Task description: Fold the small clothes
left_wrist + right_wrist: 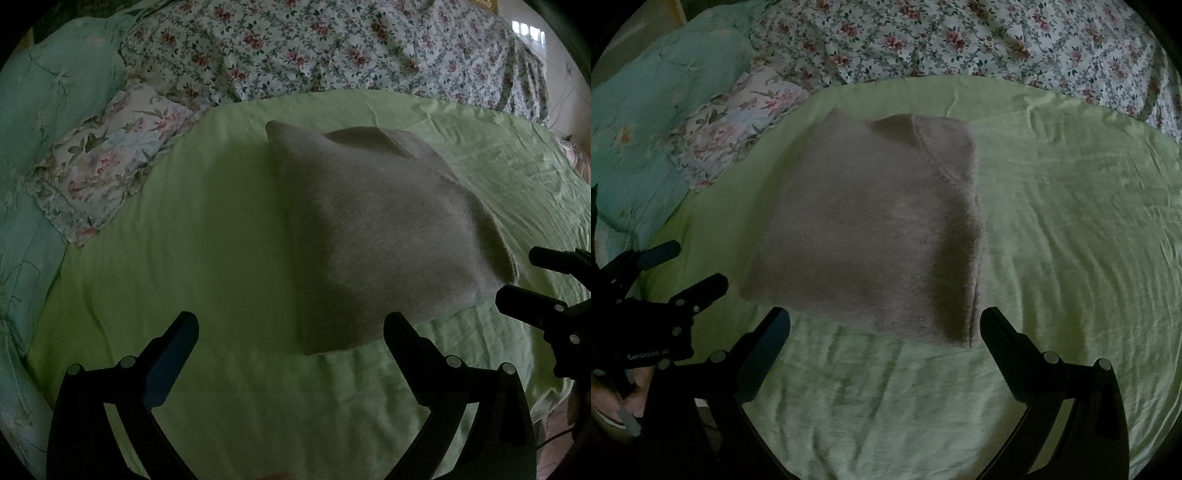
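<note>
A grey fuzzy garment [871, 229] is laid at the centre of both frames on a light green sheet [1071, 221], which appears to have been spread over the bed as a flat folding surface. The garment is seen as a compact rectangle with stacked layers along its right edge, so the folding is judged largely done. The left hand-held gripper [291, 334] is held just short of the garment's near edge with its fingers spread and nothing between them; the right hand-held gripper [884, 328] is likewise spread and empty at the near edge, as if positioned for a further fold or a release. A floral quilt [314, 48] fills the top of the frames, and a floral pillow [107, 162] lies at the left. The scene is dim, so the garment's type and its underlayers cannot be made out. A hand [617, 402] is cut off at the lower left of the right wrist view.
</note>
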A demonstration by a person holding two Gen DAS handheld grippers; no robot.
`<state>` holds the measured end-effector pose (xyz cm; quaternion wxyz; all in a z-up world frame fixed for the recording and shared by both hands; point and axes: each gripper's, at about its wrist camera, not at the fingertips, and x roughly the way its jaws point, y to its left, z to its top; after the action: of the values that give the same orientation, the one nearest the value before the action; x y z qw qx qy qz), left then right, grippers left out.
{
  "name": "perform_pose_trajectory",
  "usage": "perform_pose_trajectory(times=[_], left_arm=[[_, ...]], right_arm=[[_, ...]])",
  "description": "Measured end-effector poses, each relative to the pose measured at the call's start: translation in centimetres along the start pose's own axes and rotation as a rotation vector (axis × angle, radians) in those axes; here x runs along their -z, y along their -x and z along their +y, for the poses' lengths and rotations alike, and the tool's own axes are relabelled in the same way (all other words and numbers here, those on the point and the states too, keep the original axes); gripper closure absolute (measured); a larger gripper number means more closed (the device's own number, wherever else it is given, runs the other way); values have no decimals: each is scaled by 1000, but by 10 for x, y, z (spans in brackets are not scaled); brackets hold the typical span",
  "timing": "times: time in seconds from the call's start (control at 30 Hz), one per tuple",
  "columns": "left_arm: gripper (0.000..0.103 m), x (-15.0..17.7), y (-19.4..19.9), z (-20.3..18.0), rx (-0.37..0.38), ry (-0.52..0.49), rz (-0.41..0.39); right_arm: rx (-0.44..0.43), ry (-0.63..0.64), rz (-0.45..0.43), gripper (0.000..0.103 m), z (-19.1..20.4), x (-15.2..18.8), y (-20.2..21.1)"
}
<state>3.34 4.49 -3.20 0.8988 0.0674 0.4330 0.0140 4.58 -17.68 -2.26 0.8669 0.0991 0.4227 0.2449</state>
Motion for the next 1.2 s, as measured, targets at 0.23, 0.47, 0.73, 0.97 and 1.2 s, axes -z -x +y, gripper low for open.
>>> perform_pose_trajectory(times=[0.23,0.47,0.73,0.97,1.2], left_arm=[[2,-1,-1,-2,4,0,3],[2,-2,-4,-5,6,-4,11],[2,-3,-4,-6,4,-6,17],[2,-4,-5,-6,4,-5,15],[2,-4,-4,-3,10,0,11]], right_arm=[[0,1,3,0,-1,-1,0],[2,-1,9,1,-5,-2,-1],[1,-4,14,0,-8,-3,-4],[1,-6,14,1,-8,-3,-4],[2,-4,13,0,-4,-3,-3]])
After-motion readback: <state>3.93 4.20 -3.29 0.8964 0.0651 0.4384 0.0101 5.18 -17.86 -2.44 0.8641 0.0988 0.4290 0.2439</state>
